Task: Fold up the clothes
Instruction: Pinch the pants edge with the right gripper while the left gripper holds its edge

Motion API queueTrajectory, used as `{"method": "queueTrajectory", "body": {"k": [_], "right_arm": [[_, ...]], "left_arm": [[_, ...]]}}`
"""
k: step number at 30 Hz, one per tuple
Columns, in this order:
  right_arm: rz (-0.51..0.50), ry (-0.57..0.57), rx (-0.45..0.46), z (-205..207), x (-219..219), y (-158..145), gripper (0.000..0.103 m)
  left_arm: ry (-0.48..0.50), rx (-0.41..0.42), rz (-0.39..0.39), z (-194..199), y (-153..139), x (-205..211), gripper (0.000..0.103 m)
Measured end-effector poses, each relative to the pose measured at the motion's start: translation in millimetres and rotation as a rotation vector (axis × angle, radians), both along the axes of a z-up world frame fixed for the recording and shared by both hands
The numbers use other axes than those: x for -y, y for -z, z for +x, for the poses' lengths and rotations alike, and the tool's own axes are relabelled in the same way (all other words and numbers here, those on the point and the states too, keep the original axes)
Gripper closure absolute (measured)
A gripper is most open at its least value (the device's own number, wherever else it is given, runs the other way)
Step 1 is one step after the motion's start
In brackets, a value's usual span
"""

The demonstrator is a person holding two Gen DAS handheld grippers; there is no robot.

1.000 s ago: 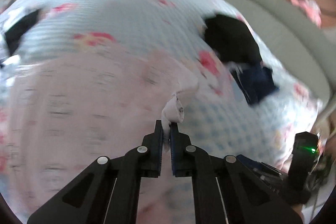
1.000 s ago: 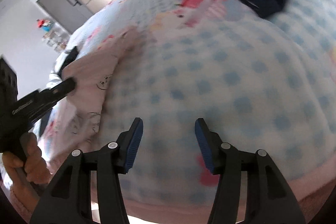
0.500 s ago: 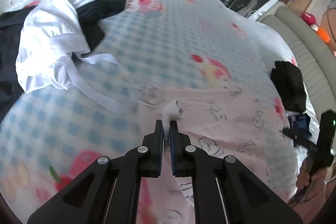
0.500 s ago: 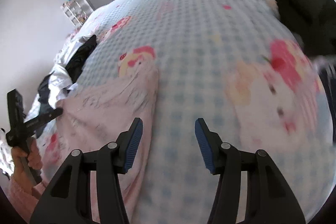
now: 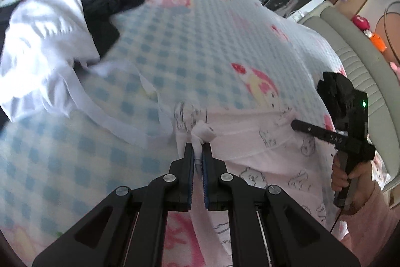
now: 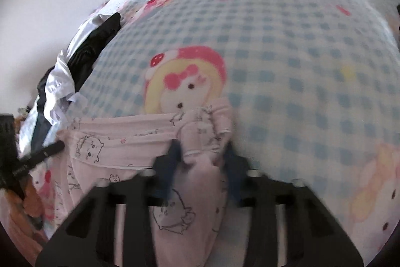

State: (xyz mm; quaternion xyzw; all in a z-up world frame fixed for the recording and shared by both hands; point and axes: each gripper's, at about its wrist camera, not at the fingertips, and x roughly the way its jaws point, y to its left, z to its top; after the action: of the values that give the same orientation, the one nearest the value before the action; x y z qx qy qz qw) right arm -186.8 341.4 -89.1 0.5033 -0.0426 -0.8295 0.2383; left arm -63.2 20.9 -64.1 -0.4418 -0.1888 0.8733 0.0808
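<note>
A pale pink garment (image 5: pixel 262 149) printed with small cartoon animals lies spread on the bed. My left gripper (image 5: pixel 198 149) is shut on one bunched corner of it, low over the bedspread. In the right wrist view my right gripper (image 6: pixel 201 154) is blurred. Its jaws are closing on a bunched fold of the pink garment (image 6: pixel 125 142) at the other end of the same edge, and the fabric fills the gap between the pads. Each gripper shows in the other's view: the right gripper (image 5: pixel 295 124) at the right, the left gripper (image 6: pixel 58 148) at the left.
The blue-checked bedspread (image 5: pixel 200 29) with pink cartoon prints covers the bed. A heap of white and black clothes (image 5: pixel 42 41) lies at the far left, also in the right wrist view as the clothes heap (image 6: pixel 60 84). A grey padded headboard (image 5: pixel 355 54) runs along the right. A person's hand (image 5: pixel 350 174) holds the right gripper.
My right gripper has swung over to the garment's edge and its jaws have narrowed onto a fold of it. My left gripper carried its corner across the bed, then stopped.
</note>
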Motion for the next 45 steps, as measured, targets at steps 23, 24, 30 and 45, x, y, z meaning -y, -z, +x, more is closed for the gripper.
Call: {"method": "queueTrajectory", "body": {"k": [23, 24, 30, 45], "right_arm": [[-0.110, -0.026, -0.036, -15.5, 7.4, 8.7, 0.091], [-0.135, -0.011, -0.058, -8.9, -1.1, -0.2, 0.092], [-0.242, 0.099, -0.149, 17.9, -62.5, -60.2, 0.092], [-0.128, 0.312, -0.107, -3.0, -157.7, -25.2, 0.050]], "left_arm": [[0.015, 0.020, -0.167, -25.2, 6.2, -27.2, 0.094], [0.024, -0.004, -0.171, -22.4, -1.8, -31.4, 0.094], [0.121, -0.128, -0.097, -26.1, -52.4, -63.5, 0.095], [0.111, -0.011, -0.137, -90.6, 22.4, -99.5, 0.076]]}}
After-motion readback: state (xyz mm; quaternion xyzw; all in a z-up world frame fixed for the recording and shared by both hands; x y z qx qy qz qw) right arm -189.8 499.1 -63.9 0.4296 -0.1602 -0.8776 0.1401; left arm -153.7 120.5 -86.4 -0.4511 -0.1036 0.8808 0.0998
